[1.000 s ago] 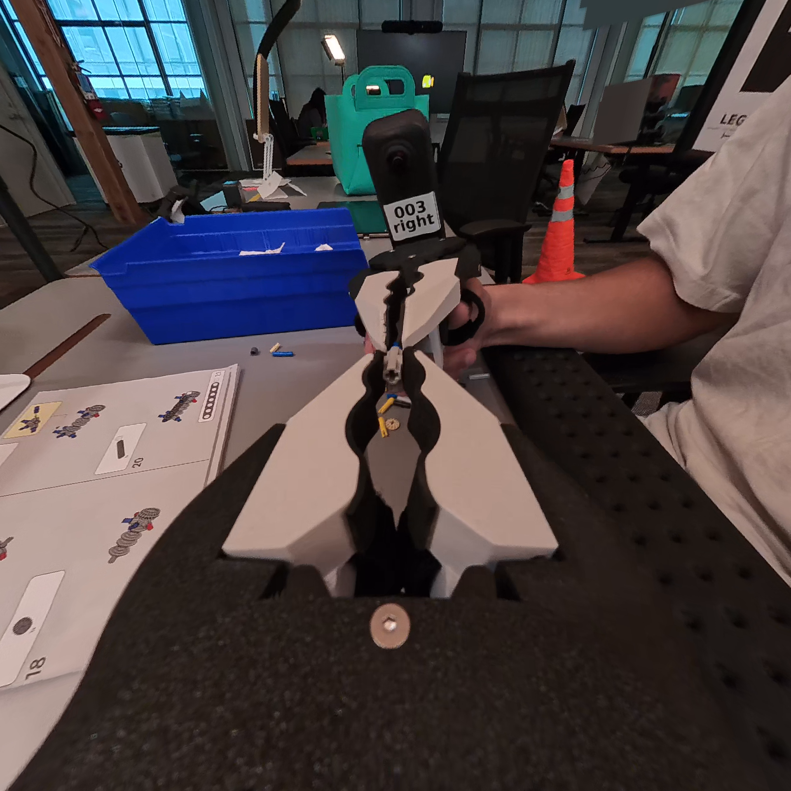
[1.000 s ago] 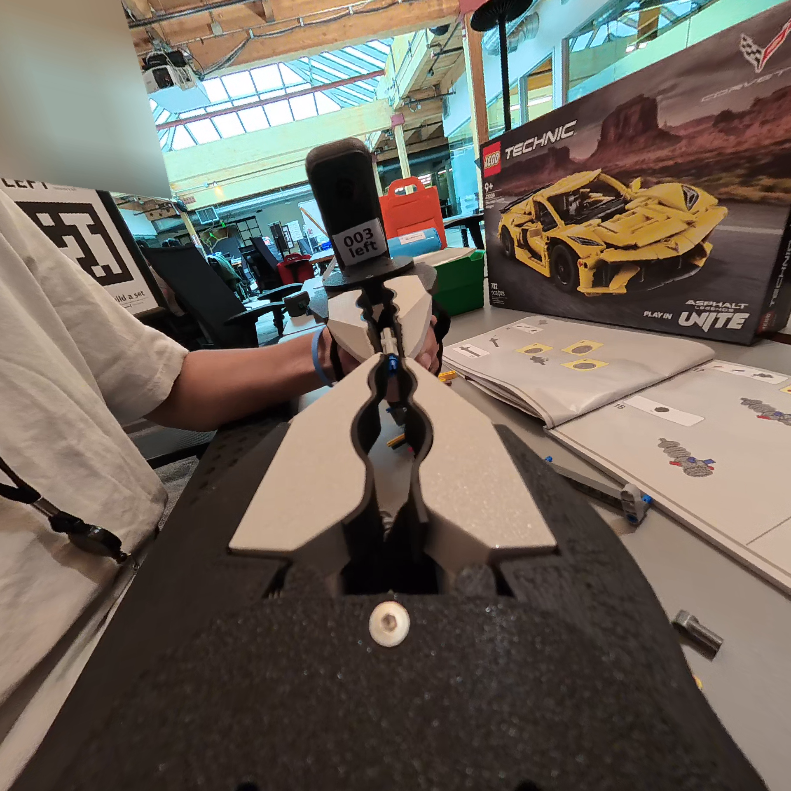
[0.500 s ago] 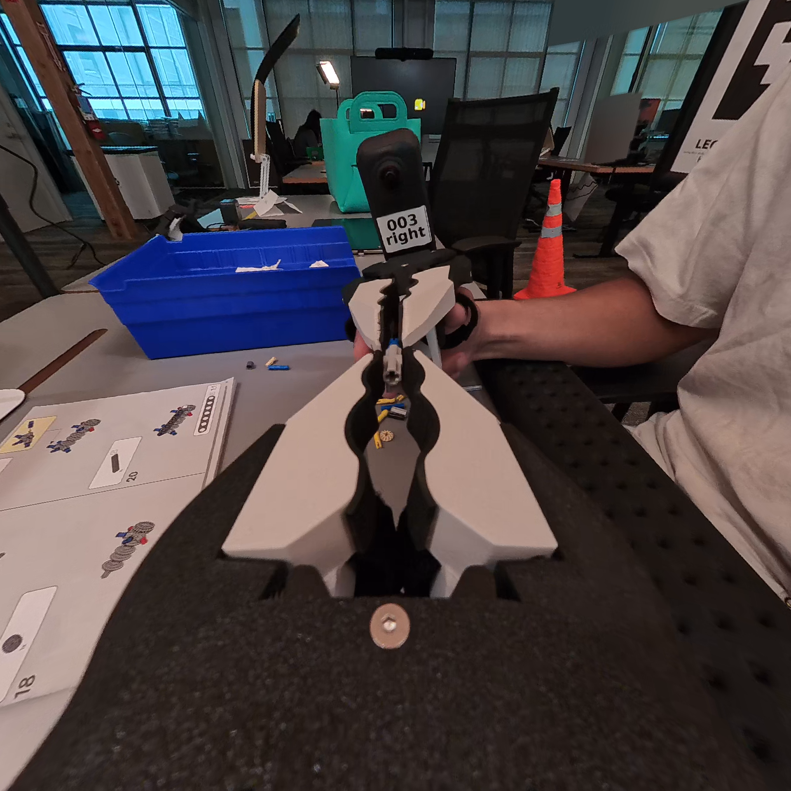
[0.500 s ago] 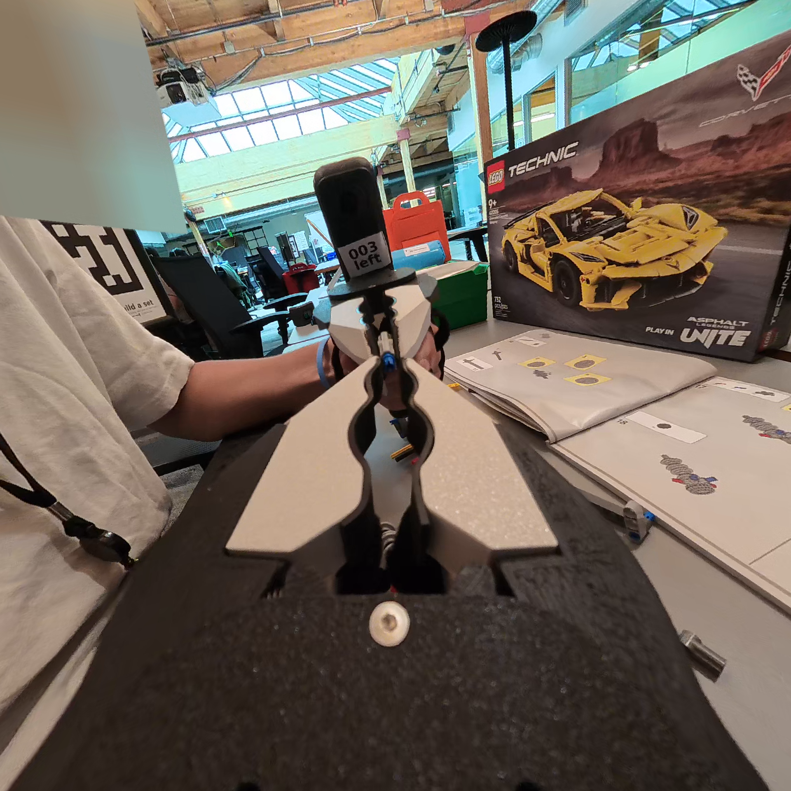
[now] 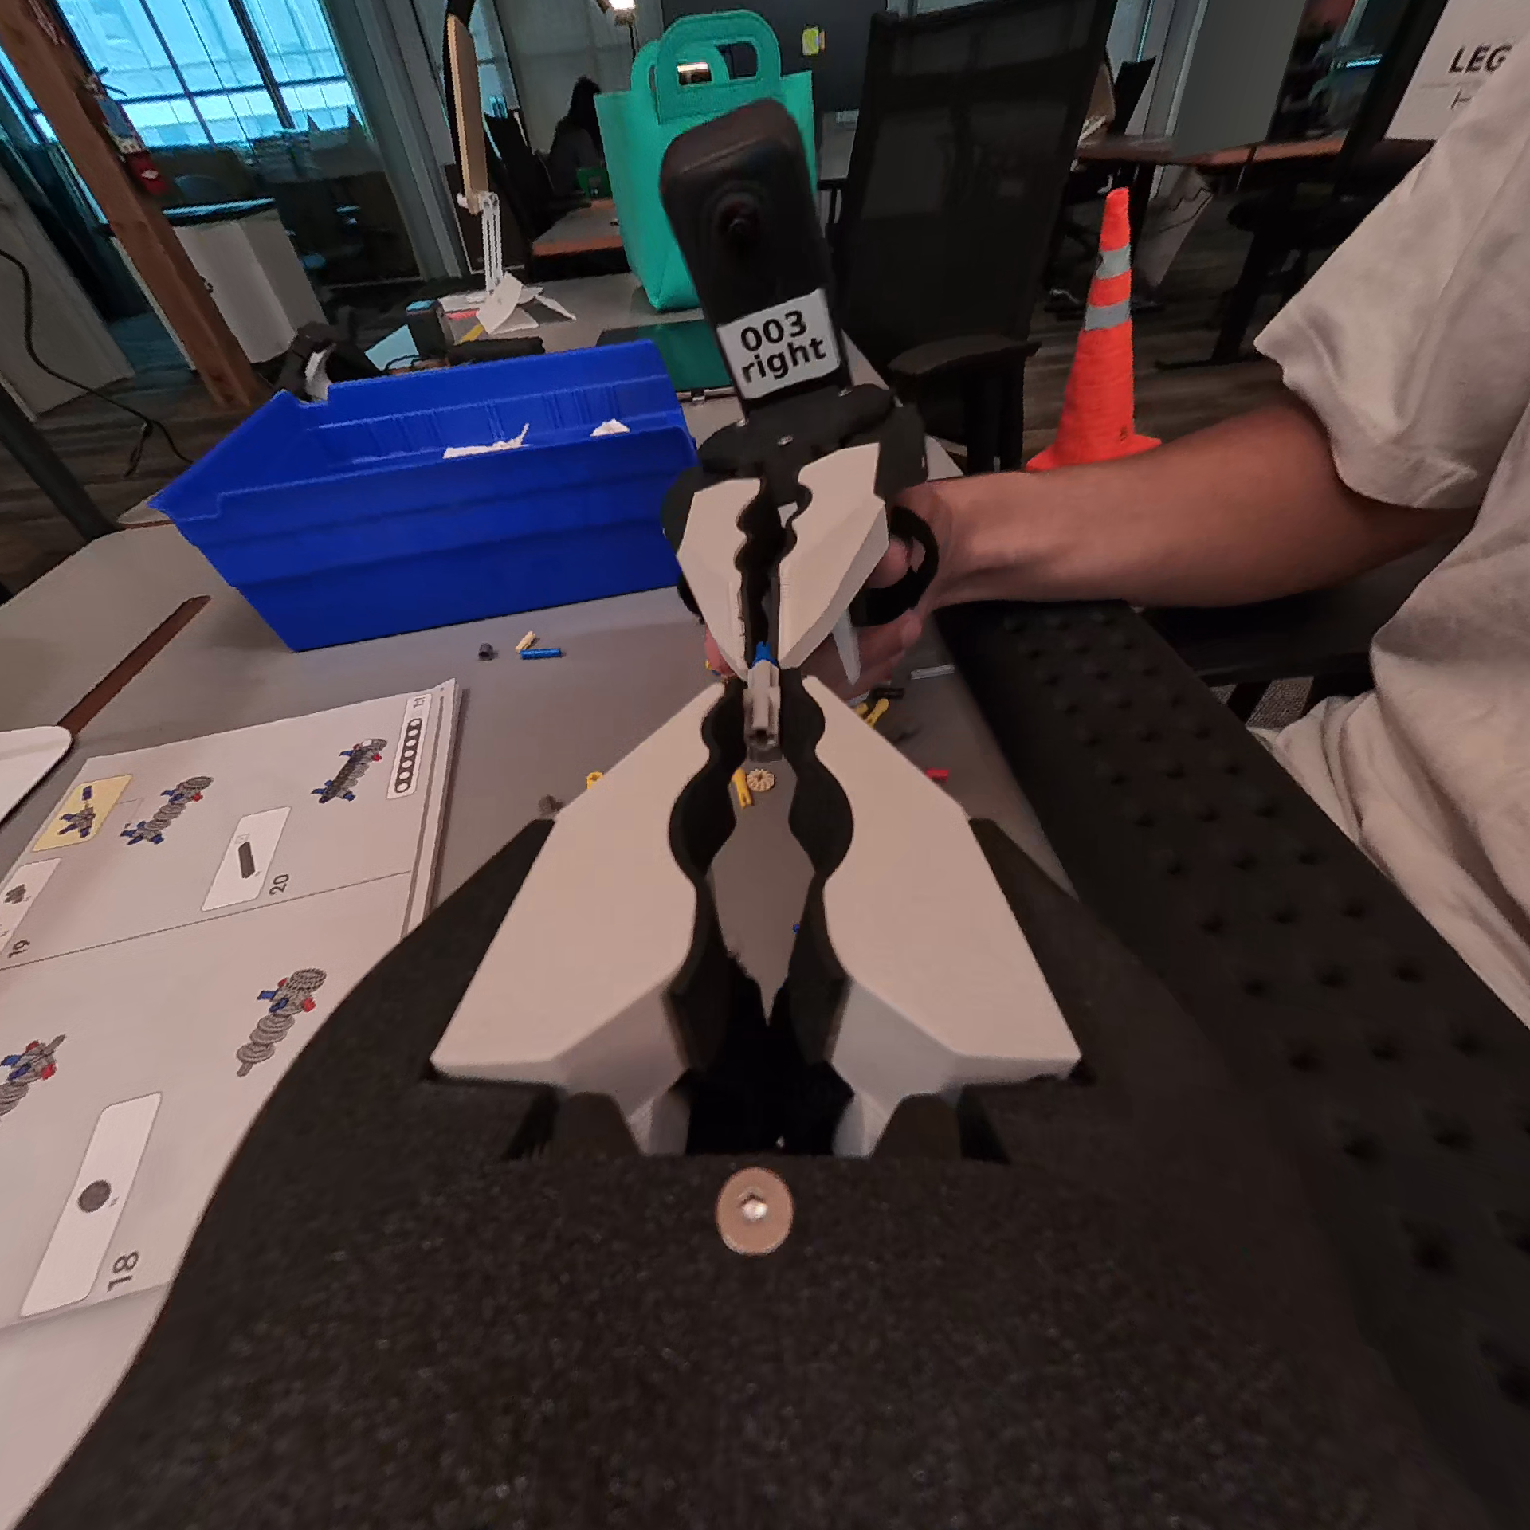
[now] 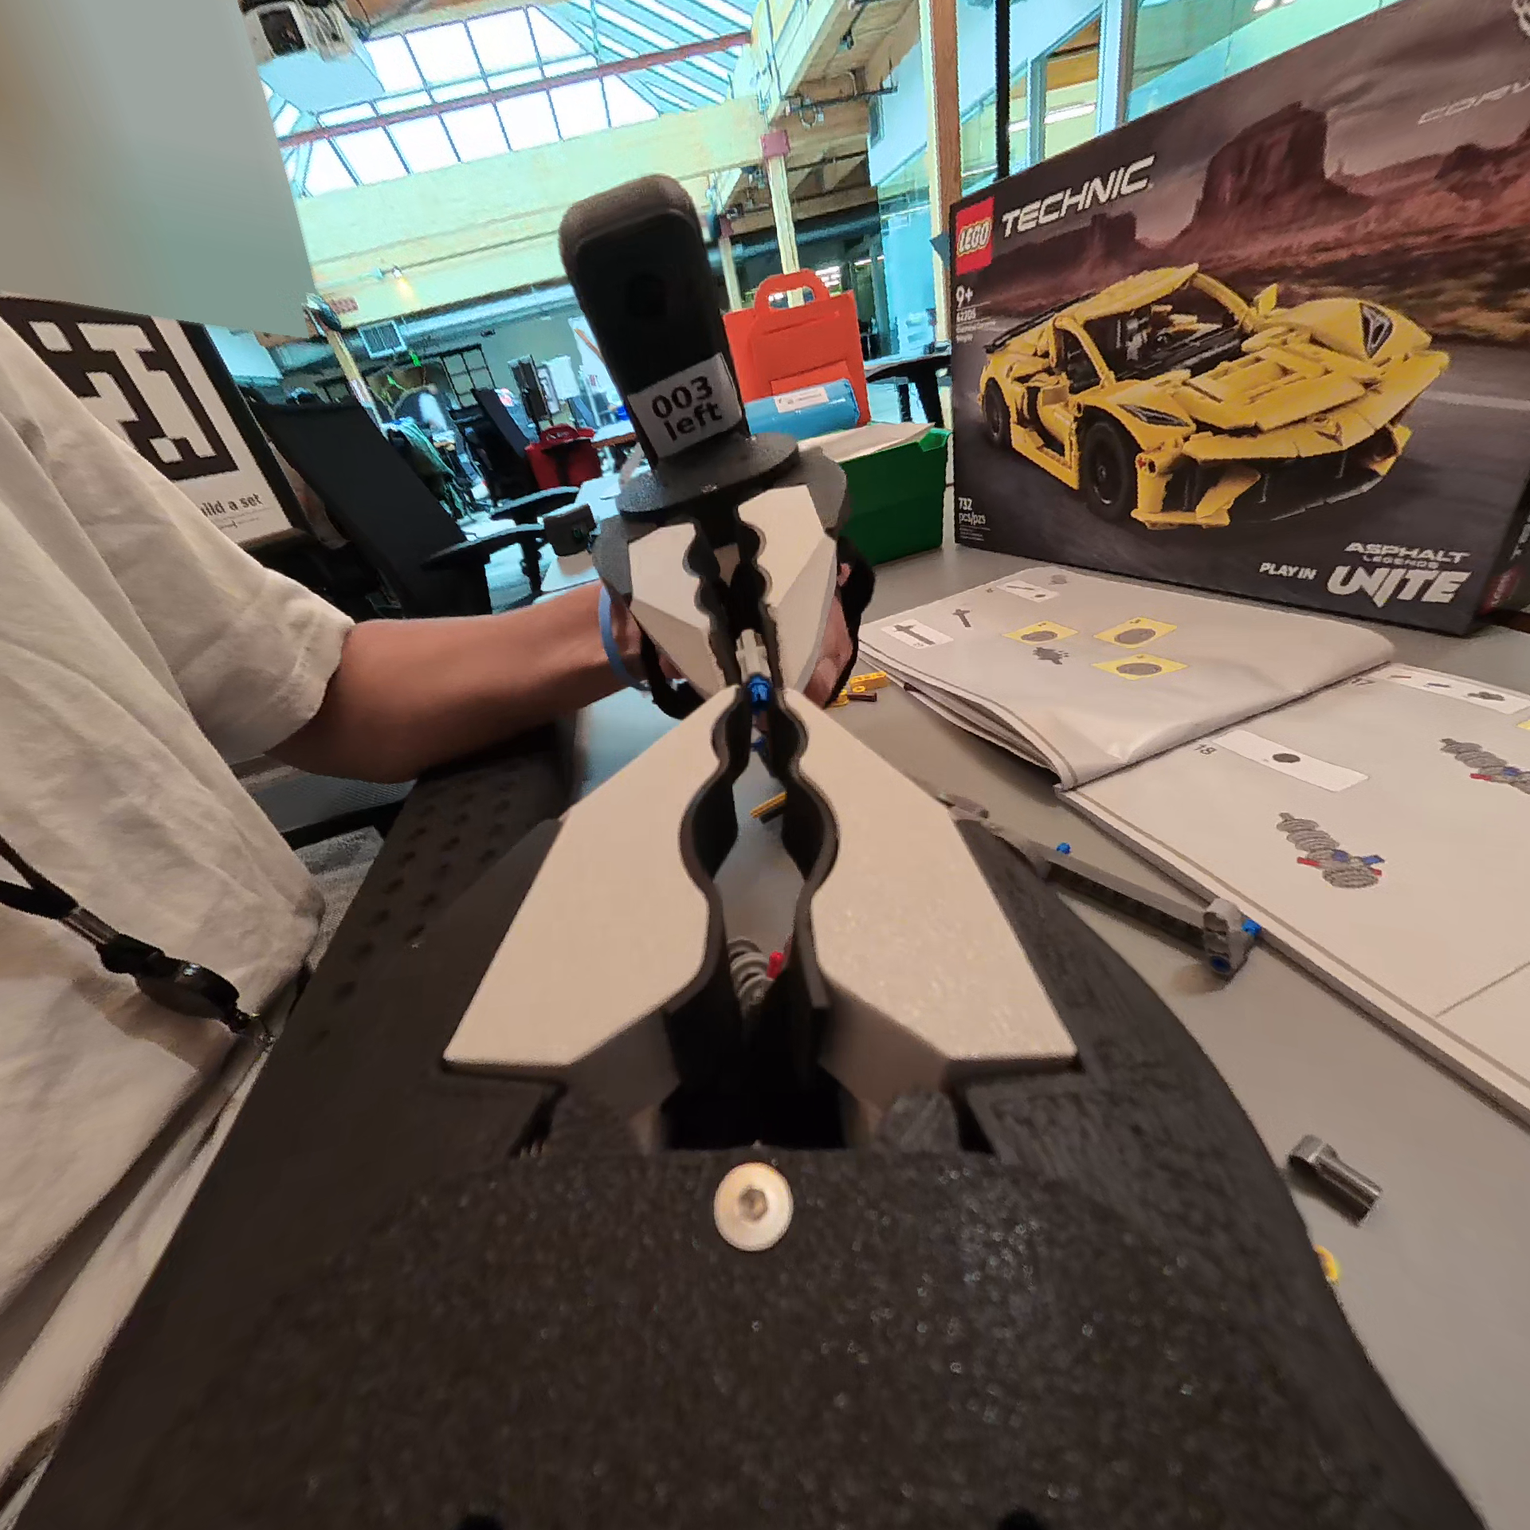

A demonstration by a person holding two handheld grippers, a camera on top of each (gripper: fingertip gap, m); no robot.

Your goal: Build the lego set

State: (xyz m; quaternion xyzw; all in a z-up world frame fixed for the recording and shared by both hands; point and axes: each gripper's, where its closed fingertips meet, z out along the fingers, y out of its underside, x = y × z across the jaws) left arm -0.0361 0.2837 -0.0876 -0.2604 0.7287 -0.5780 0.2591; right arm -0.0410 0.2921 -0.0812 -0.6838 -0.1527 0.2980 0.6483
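My left gripper [image 5: 760, 716] is shut on a small light-grey connector piece [image 5: 760, 710] and holds it above the table. My right gripper [image 6: 757, 695] is shut on a small blue pin [image 6: 757, 689]. The two grippers face each other tip to tip. The blue pin [image 5: 762, 654] touches the end of the grey piece [image 6: 749, 650]. The right gripper shows in the left wrist view [image 5: 757, 637] and the left gripper in the right wrist view [image 6: 745, 654]. A hand holds each one. A grey gear assembly with a red pin [image 6: 753, 969] lies on the table under my right gripper.
An open instruction booklet [image 5: 207, 869] [image 6: 1242, 745] lies on the grey table. A blue bin [image 5: 430, 497] stands behind loose pieces [image 5: 530, 650]. A tan gear [image 5: 757, 778], a long grey beam [image 6: 1134, 894], a small grey piece [image 6: 1333, 1176] and the set's box [image 6: 1242, 372] are nearby. The grippers are tip to tip, or close to it.
Both grippers stay shut and tip to tip with their pieces. They have shifted slightly together above the table, and the left gripper looks a little nearer in the right wrist view.
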